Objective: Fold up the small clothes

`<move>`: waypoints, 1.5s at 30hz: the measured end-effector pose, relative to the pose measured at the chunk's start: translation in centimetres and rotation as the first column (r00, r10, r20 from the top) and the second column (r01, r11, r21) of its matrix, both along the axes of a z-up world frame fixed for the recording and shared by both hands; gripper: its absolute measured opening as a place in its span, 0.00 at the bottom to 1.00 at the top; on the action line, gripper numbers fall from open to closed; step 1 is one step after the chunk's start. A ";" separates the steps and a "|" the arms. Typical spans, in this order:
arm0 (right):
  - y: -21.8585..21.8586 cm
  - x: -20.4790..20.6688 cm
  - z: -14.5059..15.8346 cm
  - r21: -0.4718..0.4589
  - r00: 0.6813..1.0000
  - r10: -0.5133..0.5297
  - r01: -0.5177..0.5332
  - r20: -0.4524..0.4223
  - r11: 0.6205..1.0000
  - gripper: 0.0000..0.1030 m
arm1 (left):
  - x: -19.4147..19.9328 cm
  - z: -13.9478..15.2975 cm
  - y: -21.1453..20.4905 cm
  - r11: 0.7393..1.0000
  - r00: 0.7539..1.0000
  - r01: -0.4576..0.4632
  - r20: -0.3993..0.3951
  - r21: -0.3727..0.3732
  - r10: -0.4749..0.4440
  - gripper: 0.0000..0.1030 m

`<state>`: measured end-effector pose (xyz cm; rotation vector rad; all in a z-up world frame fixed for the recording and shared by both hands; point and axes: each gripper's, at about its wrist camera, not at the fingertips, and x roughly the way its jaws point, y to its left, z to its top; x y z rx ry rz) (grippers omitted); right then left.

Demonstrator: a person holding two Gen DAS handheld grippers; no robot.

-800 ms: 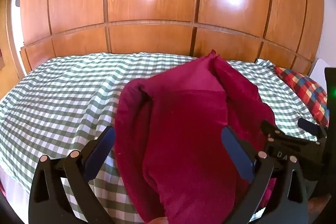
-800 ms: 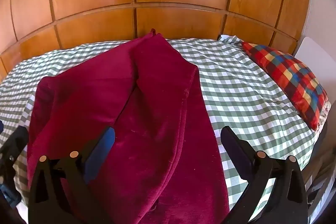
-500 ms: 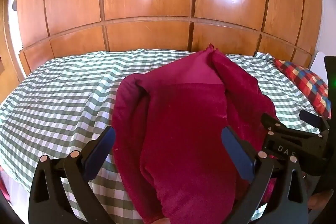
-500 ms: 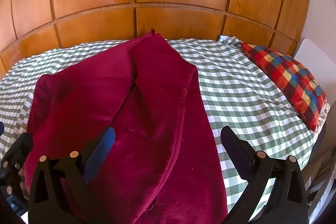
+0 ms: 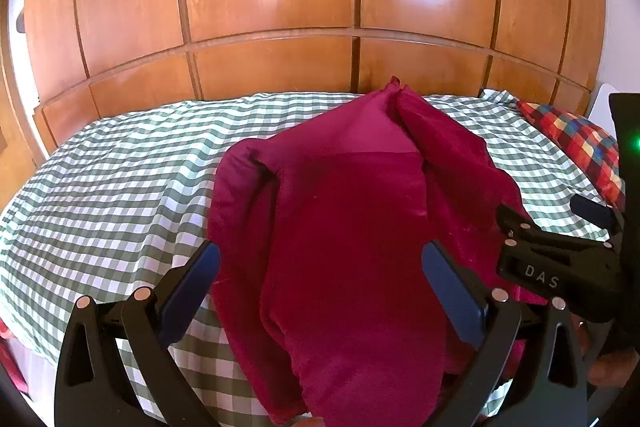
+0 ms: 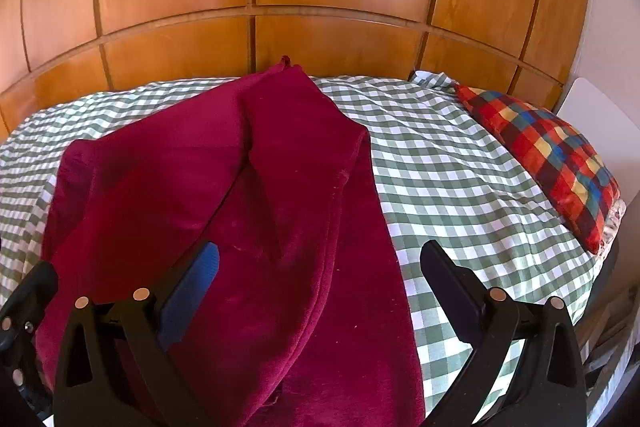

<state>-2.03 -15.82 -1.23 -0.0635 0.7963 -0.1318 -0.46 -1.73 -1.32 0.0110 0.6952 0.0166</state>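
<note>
A dark red garment [image 5: 352, 227] lies loosely folded on the green-and-white checked bed [image 5: 120, 179], reaching from the near edge to the far side. My left gripper [image 5: 320, 263] hovers open above its near part, nothing between the fingers. In the right wrist view the same garment [image 6: 248, 211] spreads across the left and middle. There my right gripper [image 6: 320, 263] is open too, poised over the garment's right edge with empty jaws. The right gripper's black body [image 5: 556, 263] shows at the right of the left wrist view.
A wooden panelled wardrobe [image 5: 280, 7] stands behind the bed. A red, blue and yellow checked pillow [image 6: 552, 155] lies at the bed's right end, also seen as the pillow [image 5: 576, 143] in the left wrist view. A white board [image 6: 600, 123] leans beyond it.
Both grippers have drawn back a little, so the bed and garment sit slightly farther away. The right gripper's body shows more in the left wrist view. Both jaws stay wide.
</note>
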 end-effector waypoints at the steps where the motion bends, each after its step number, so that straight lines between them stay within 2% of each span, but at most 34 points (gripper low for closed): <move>1: -0.1 0.0 -0.1 -0.001 1.000 -0.001 0.001 0.002 1.000 0.97 | 0.0 0.0 -0.1 1.000 1.000 0.003 0.001 0.002 -0.003 0.98; 20: 0.2 -0.4 -0.3 -0.013 1.000 0.010 -0.010 -0.007 1.000 0.97 | -0.9 0.4 -0.8 0.998 0.998 0.059 0.002 0.017 -0.059 0.98; 33: 0.4 -0.6 0.0 -0.020 1.000 0.008 -0.008 -0.005 1.000 0.97 | -1.3 0.2 -0.4 0.999 0.999 0.049 -0.013 0.019 -0.049 0.98; 35: 0.6 -0.7 0.3 -0.039 1.000 0.009 -0.008 0.011 0.999 0.97 | -1.3 0.1 -0.3 0.999 0.999 0.046 -0.014 0.020 -0.045 0.98; 39: 1.6 -1.6 1.8 -0.099 0.995 0.039 -0.029 0.095 0.995 0.97 | -1.1 0.1 0.2 1.000 1.000 0.025 -0.018 0.009 -0.025 0.98; 45: 1.6 -1.3 1.9 -0.081 0.996 0.044 -0.037 0.082 0.996 0.97 | -1.1 0.2 0.4 1.000 1.000 0.021 -0.010 0.013 -0.021 0.98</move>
